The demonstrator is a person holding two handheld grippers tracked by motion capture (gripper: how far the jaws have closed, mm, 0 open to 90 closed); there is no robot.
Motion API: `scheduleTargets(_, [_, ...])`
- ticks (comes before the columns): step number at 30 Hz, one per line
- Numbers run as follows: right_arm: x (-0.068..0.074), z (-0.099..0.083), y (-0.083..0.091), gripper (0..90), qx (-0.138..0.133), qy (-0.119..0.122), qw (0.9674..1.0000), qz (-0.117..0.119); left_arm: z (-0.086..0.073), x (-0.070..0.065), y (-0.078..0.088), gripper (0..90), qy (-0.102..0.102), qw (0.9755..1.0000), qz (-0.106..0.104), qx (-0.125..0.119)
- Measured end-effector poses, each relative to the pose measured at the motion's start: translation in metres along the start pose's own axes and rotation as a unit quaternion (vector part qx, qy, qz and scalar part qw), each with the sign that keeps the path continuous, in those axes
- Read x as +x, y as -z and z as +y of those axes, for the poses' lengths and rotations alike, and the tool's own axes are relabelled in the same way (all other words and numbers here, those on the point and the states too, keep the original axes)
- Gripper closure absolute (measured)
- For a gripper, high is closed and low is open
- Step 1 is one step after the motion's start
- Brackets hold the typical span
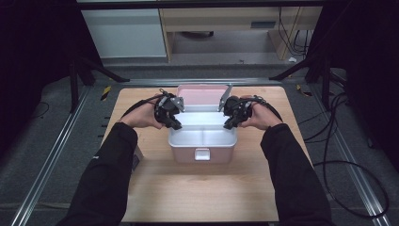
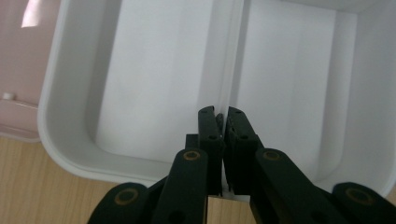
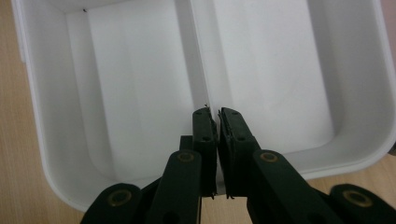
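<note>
A pink box [image 1: 202, 156] with a white front latch stands mid-table, its lid [image 1: 202, 93] open and leaning back. Inside sits a white tray [image 1: 188, 136] with two compartments split by a thin divider [image 2: 224, 70]. My left gripper [image 1: 175, 123] is at the tray's left end and my right gripper [image 1: 229, 123] at its right end. In the left gripper view, the gripper [image 2: 222, 114] reaches over the tray rim [image 2: 70, 161], jaws pressed together on the divider's end. In the right gripper view, the gripper [image 3: 213, 114] closes the same way on the other end of the divider [image 3: 198, 60].
The box stands on a light wooden table [image 1: 202, 193]. A small grey object [image 1: 136, 159] lies by the left sleeve near the table's left edge. Metal rails [image 1: 51, 160] and cables [image 1: 343, 155] run along the floor on both sides, with cabinets [image 1: 127, 33] behind.
</note>
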State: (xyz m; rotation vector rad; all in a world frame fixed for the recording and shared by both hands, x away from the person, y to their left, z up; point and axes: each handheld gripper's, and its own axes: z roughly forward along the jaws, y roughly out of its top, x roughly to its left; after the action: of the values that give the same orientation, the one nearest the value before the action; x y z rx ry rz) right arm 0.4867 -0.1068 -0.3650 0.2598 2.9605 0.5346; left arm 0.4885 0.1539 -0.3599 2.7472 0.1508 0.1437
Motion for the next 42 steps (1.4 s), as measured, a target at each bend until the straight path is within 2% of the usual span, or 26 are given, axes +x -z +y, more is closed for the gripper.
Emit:
scheduleTargets(3, [0.002, 0.0, 0.013, 85.5, -0.014, 0.002, 0.9999, -0.001, 0.003, -0.006, 0.015, 86.7, -0.005, 0.9999, 0.003, -0.015])
scheduleTargets(8, [0.016, 0.005, 0.036, 85.9, -0.019, 0.009, 0.9998, -0.006, 0.011, -0.021, 0.038, 87.2, -0.02, 0.9997, 0.004, -0.009])
scheduleTargets(10, [0.024, 0.006, 0.045, 86.1, -0.021, 0.011, 0.9997, -0.002, 0.012, -0.028, 0.044, 87.2, -0.019, 0.9998, -0.001, -0.01])
scheduleTargets(15, [0.046, 0.008, 0.055, 86.9, -0.015, 0.015, 0.9998, 0.002, 0.012, -0.045, 0.052, 87.4, -0.036, 0.9993, -0.001, -0.004])
scheduleTargets(22, [0.074, 0.013, 0.062, 87.6, -0.003, 0.025, 0.9997, -0.002, 0.007, -0.072, 0.06, 87.2, -0.035, 0.9994, 0.0, 0.0])
scheduleTargets(25, [0.085, 0.011, 0.062, 87.5, -0.011, 0.027, 0.9996, 0.004, 0.005, -0.086, 0.059, 87.6, -0.036, 0.9993, -0.005, -0.001])
scheduleTargets(27, [0.094, 0.01, 0.061, 87.3, -0.005, 0.031, 0.9995, 0.006, 0.003, -0.095, 0.058, 88.2, -0.041, 0.9991, -0.005, 0.008])
scheduleTargets(34, [0.12, 0.002, 0.052, 87.5, -0.015, 0.031, 0.9991, 0.022, -0.002, -0.125, 0.052, 88.5, -0.047, 0.9984, -0.015, 0.026])
scheduleTargets(42, [0.15, -0.009, 0.036, 88.1, -0.022, 0.032, 0.9985, 0.037, -0.014, -0.151, 0.035, 88.2, -0.033, 0.9985, -0.03, 0.03])
